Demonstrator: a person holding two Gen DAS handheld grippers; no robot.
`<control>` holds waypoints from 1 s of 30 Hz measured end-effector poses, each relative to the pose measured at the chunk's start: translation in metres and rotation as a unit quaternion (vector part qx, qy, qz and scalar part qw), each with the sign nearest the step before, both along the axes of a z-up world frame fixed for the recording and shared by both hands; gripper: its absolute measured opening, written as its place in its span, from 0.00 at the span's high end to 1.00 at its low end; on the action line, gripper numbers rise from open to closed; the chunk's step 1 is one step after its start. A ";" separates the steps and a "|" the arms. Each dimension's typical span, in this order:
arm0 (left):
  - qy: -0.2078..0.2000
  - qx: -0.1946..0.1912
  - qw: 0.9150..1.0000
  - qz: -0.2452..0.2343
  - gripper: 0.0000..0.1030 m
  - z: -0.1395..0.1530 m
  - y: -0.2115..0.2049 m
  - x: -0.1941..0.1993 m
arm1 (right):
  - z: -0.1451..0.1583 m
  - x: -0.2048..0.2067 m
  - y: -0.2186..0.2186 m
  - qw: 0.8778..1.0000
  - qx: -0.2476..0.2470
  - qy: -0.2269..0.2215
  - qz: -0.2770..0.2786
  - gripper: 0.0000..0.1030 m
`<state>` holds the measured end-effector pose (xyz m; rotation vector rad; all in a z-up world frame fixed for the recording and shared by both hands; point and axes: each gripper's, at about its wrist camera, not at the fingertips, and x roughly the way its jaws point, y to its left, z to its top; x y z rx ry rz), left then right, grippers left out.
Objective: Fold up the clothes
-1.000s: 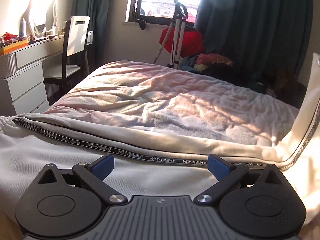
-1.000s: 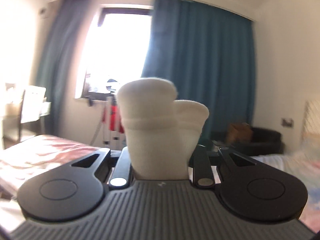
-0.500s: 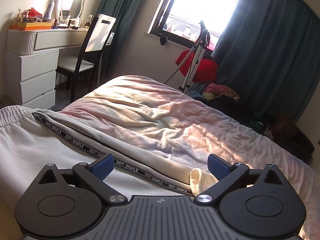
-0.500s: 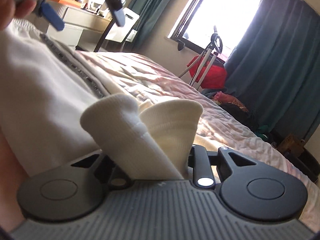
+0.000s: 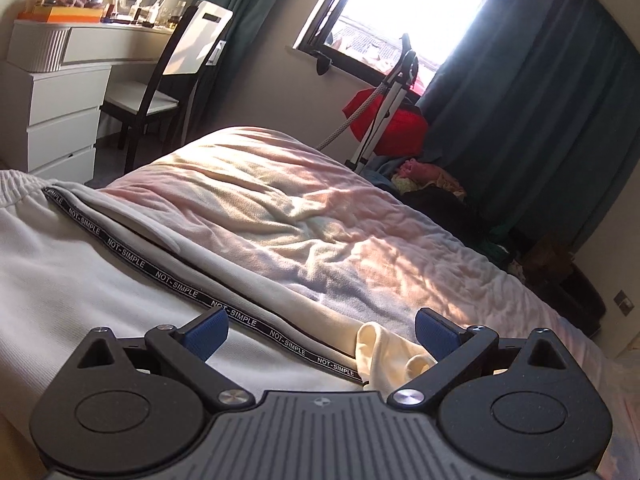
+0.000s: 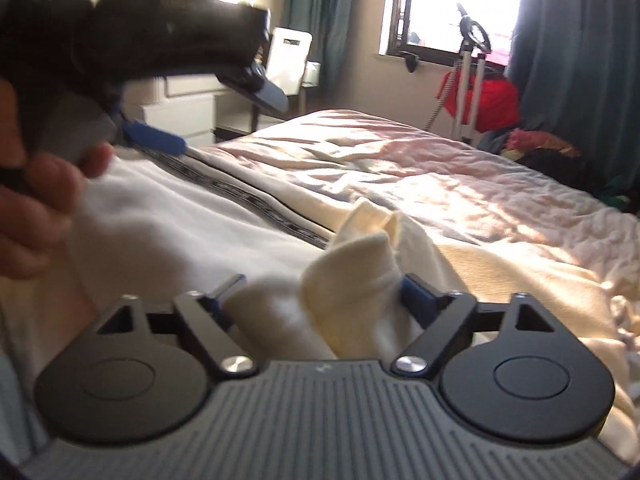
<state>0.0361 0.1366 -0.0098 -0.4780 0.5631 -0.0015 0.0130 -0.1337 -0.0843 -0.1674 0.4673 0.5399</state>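
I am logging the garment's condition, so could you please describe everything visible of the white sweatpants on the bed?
The white sweatpants look like soft knit cotton. A gathered elastic waistband sits at the far left, and a black side tape reading NOT-SIMPLE runs diagonally along the upper edge. They lie folded over on the bed. The ribbed cream cuff stands bunched between the right tongs, which are opening around it. The open left tongs hover above the fabric.
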 end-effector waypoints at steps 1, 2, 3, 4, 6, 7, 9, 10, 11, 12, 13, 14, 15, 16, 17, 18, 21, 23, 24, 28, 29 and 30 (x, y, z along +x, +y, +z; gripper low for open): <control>0.001 -0.009 1.000 0.004 0.02 0.000 0.003 -0.001 | 0.005 -0.003 -0.005 0.999 0.026 0.010 0.016 0.08; 0.002 -0.018 1.000 0.009 0.02 0.000 0.006 -0.003 | 0.010 -0.007 -0.010 0.998 0.051 0.019 0.030 0.08; -0.003 -0.021 1.000 0.013 0.02 0.002 0.007 -0.006 | 0.016 -0.008 -0.017 0.997 0.071 0.025 0.027 0.08; -0.008 -0.023 1.000 0.016 0.02 0.004 0.008 -0.009 | 0.021 -0.010 -0.023 0.995 0.090 0.031 0.024 0.08; -0.016 -0.014 1.000 0.019 0.02 0.008 0.008 -0.014 | 0.030 -0.011 -0.037 0.992 0.123 0.038 0.007 0.08; -0.016 -0.009 1.000 0.015 0.02 0.010 0.006 -0.016 | 0.034 -0.010 -0.045 0.990 0.138 0.040 -0.005 0.08; -0.015 -0.001 1.000 0.003 0.02 0.013 0.002 -0.018 | 0.039 -0.002 -0.059 0.985 0.163 0.047 -0.035 0.08; -0.015 0.003 1.000 -0.008 0.02 0.014 -0.002 -0.018 | 0.040 0.005 -0.066 0.982 0.174 0.050 -0.052 0.08; -0.016 0.009 1.000 -0.016 0.02 0.013 -0.006 -0.018 | 0.042 0.014 -0.071 0.980 0.181 0.053 -0.064 0.09; -0.016 0.015 0.999 -0.023 0.02 0.013 -0.010 -0.018 | 0.043 0.024 -0.076 0.978 0.185 0.057 -0.072 0.09; -0.015 0.019 0.999 -0.029 0.02 0.012 -0.013 -0.017 | 0.044 0.034 -0.080 0.977 0.189 0.062 -0.078 0.09; -0.015 0.023 0.999 -0.034 0.02 0.011 -0.016 -0.016 | 0.046 0.047 -0.082 0.976 0.188 0.075 -0.082 0.09; -0.014 0.025 0.999 -0.037 0.02 0.009 -0.018 -0.014 | 0.047 0.061 -0.083 0.975 0.186 0.088 -0.085 0.09; -0.013 0.027 0.999 -0.040 0.02 0.008 -0.020 -0.013 | 0.047 0.075 -0.081 0.975 0.179 0.102 -0.082 0.12; -0.012 0.028 0.999 -0.044 0.02 0.006 -0.022 -0.011 | 0.046 0.090 -0.079 0.975 0.171 0.116 -0.078 0.24; -0.011 0.030 0.998 -0.047 0.02 0.005 -0.024 -0.010 | 0.044 0.100 -0.073 0.977 0.154 0.125 -0.072 0.33; -0.012 0.033 0.998 -0.058 0.03 0.002 -0.027 -0.006 | 0.032 0.123 -0.055 0.981 0.114 0.151 -0.044 0.35; -0.018 0.030 0.997 -0.067 0.03 0.000 -0.028 -0.004 | 0.019 0.129 -0.046 0.978 0.116 0.170 -0.030 0.40; -0.022 0.026 0.997 -0.072 0.03 0.000 -0.029 -0.003 | 0.012 0.132 -0.043 0.977 0.114 0.181 -0.025 0.45; -0.026 -0.020 0.994 -0.108 0.03 -0.008 -0.033 0.006 | -0.009 0.135 -0.041 0.974 0.097 0.204 -0.027 0.86; -0.024 -0.033 0.992 -0.119 0.03 -0.010 -0.034 0.008 | -0.012 0.136 -0.043 0.973 0.098 0.208 -0.030 0.88; -0.024 -0.046 0.990 -0.130 0.05 -0.013 -0.036 0.010 | -0.009 0.136 -0.048 0.972 0.110 0.207 -0.032 0.88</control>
